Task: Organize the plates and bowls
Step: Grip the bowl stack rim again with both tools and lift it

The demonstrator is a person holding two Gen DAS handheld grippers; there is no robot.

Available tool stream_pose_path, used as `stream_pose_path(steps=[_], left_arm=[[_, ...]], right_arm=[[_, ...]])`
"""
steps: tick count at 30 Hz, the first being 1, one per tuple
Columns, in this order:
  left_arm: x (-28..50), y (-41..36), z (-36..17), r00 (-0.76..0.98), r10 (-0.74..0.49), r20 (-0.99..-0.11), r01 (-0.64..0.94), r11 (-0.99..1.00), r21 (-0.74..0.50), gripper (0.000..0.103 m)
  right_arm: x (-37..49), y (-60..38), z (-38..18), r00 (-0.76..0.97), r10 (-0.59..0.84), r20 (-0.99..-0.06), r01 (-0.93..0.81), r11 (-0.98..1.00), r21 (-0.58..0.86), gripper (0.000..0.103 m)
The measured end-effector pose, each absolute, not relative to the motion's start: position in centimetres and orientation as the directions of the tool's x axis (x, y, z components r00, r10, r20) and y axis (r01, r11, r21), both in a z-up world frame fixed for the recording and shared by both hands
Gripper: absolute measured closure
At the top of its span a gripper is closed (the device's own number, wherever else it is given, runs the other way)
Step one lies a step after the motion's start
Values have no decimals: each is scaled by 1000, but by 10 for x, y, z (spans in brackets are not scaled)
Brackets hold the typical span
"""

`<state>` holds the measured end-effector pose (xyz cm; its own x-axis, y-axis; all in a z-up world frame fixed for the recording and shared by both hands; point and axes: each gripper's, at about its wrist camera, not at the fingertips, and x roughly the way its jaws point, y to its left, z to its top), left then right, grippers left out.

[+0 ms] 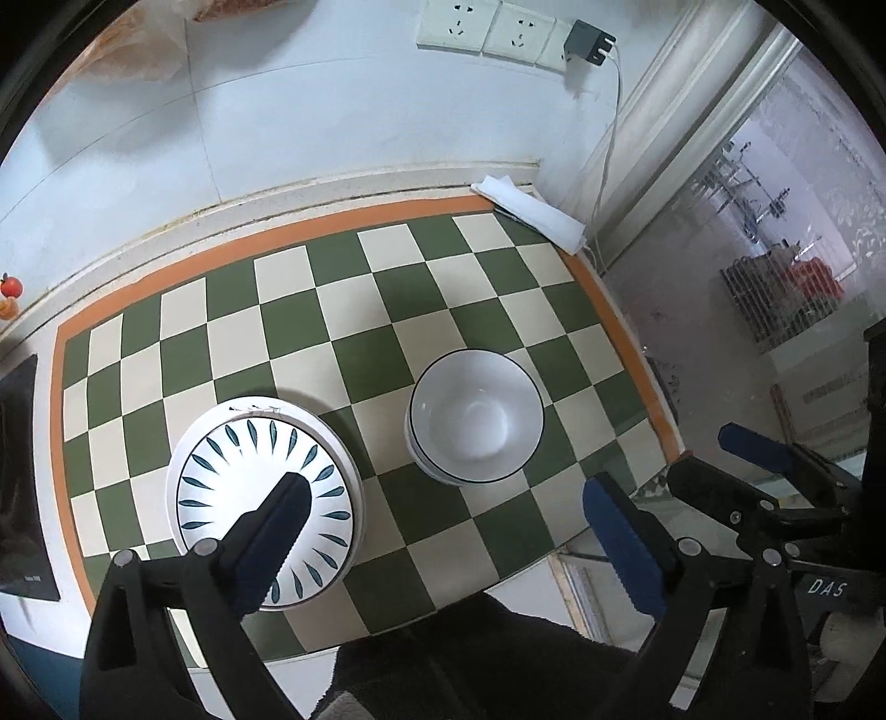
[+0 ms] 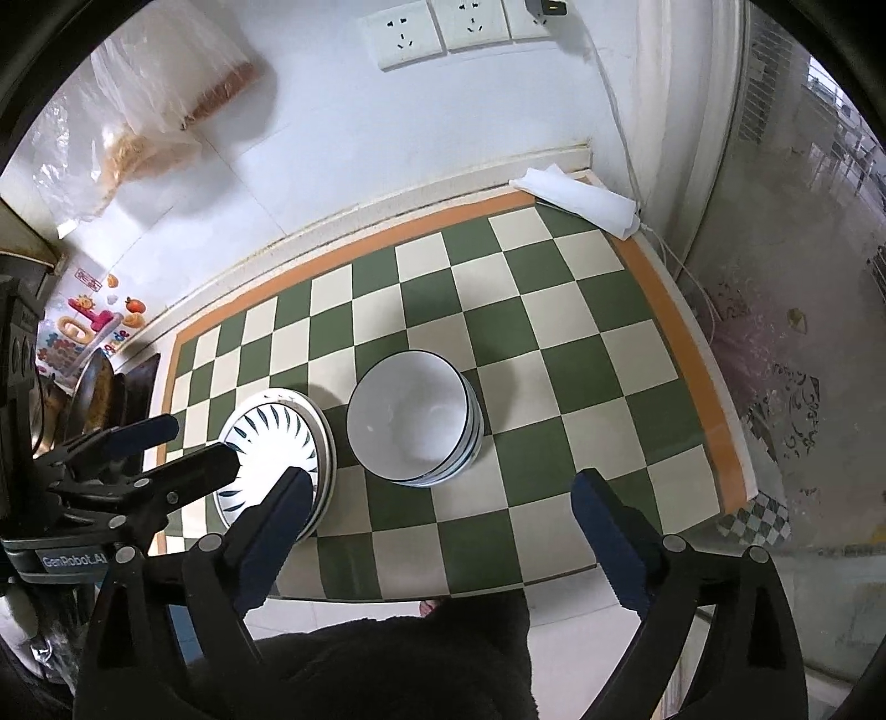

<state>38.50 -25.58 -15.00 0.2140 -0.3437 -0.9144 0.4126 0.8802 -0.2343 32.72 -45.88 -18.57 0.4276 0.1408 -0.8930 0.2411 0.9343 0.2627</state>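
Observation:
A stack of white plates [image 1: 266, 498], the top one with blue leaf marks, sits on the green-and-cream checkered mat [image 1: 354, 310]. Right of it stands a stack of white bowls with dark rims [image 1: 476, 418]. Both stacks also show in the right wrist view: plates [image 2: 277, 448] and bowls [image 2: 412, 418]. My left gripper [image 1: 448, 509] is open and empty, held above the mat's near edge, its left finger over the plates. My right gripper [image 2: 443, 501] is open and empty, above the mat in front of the bowls. The right gripper also shows in the left wrist view [image 1: 670, 465], and the left gripper in the right wrist view [image 2: 188, 446].
A folded white cloth [image 1: 531, 210] lies at the mat's far right corner by the wall. Wall sockets [image 1: 487, 27] with a charger and cable are above. A plastic bag [image 2: 149, 111] hangs on the left. A dark pan [image 2: 94, 393] stands left of the mat.

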Motion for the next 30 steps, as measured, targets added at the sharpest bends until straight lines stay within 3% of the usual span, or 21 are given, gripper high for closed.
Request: stream_pose_path(steps=[8,15,24,27,30], left_arm=[[410,-265,-180,191,-317,-929,392,892,-224,2],[459,-277,-242,107,-263,-959,338,916,-214,2],[500,-296,-316,-96,-272,-958,275,917,-288,2],[505,-301,-340,-166,-265,-950,261,917,-302,4],[505,-305,-360,-231,-273,-934,248,911,-328,15]], right_arm=[[339,-468,-206,426,177,-887,250,919,304,5],[371,-490,-280,374,374,-849,280,827,488,5],[404,-499,-376,293,564,-772,343,691,636,5],[407,-500,-397,296,605,-739,356,648,673,11],[413,-498,-416,270,634,-725,368,628,686,25]])
